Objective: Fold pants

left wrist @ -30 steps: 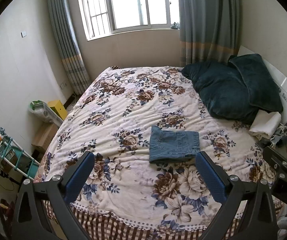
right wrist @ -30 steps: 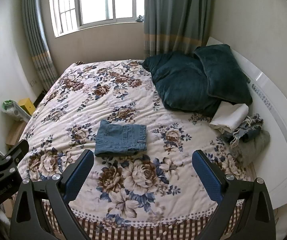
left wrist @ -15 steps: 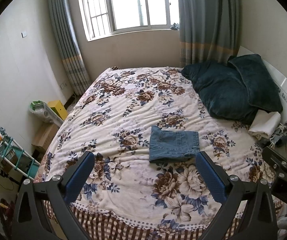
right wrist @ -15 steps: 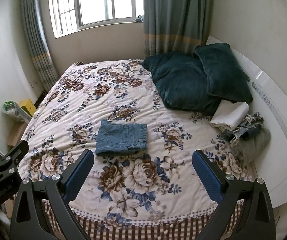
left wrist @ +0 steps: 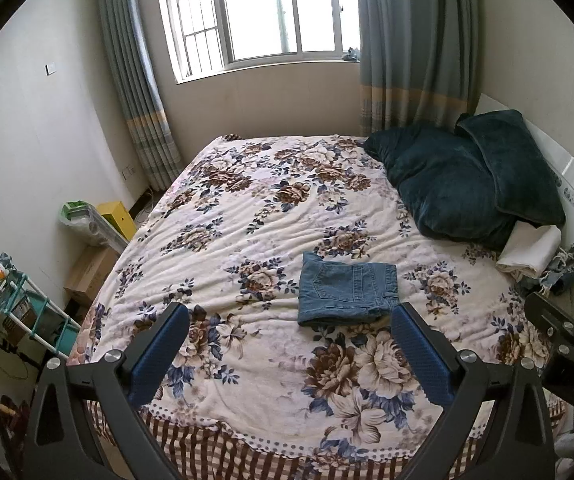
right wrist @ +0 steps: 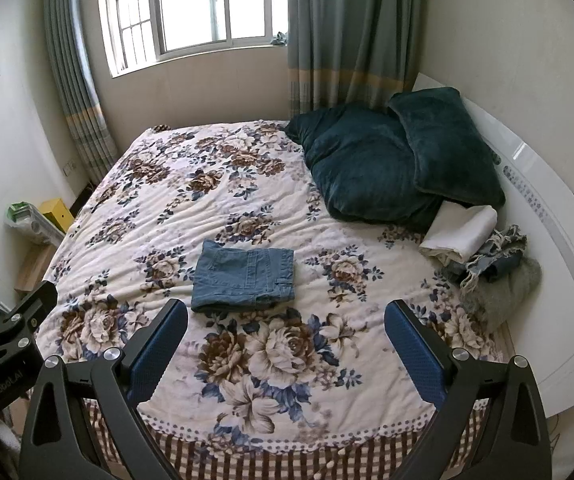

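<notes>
A pair of blue denim pants (left wrist: 347, 294) (right wrist: 245, 278) lies folded into a small flat rectangle on the floral bedspread (left wrist: 247, 216) (right wrist: 191, 208), near the middle of the bed. My left gripper (left wrist: 291, 356) is open and empty, held back above the bed's near edge, short of the pants. My right gripper (right wrist: 287, 354) is also open and empty, level with the left one and equally far from the pants. Each gripper shows at the edge of the other's view.
Two dark teal pillows (left wrist: 467, 184) (right wrist: 387, 164) lean at the headboard on the right. A white folded cloth (right wrist: 463, 232), frayed denim (right wrist: 495, 256) and a grey garment (right wrist: 503, 292) lie beside them. A shelf rack (left wrist: 27, 308) and boxes (left wrist: 91, 272) stand left of the bed.
Both views have shifted only slightly; the pants lie as before and both grippers stay open.
</notes>
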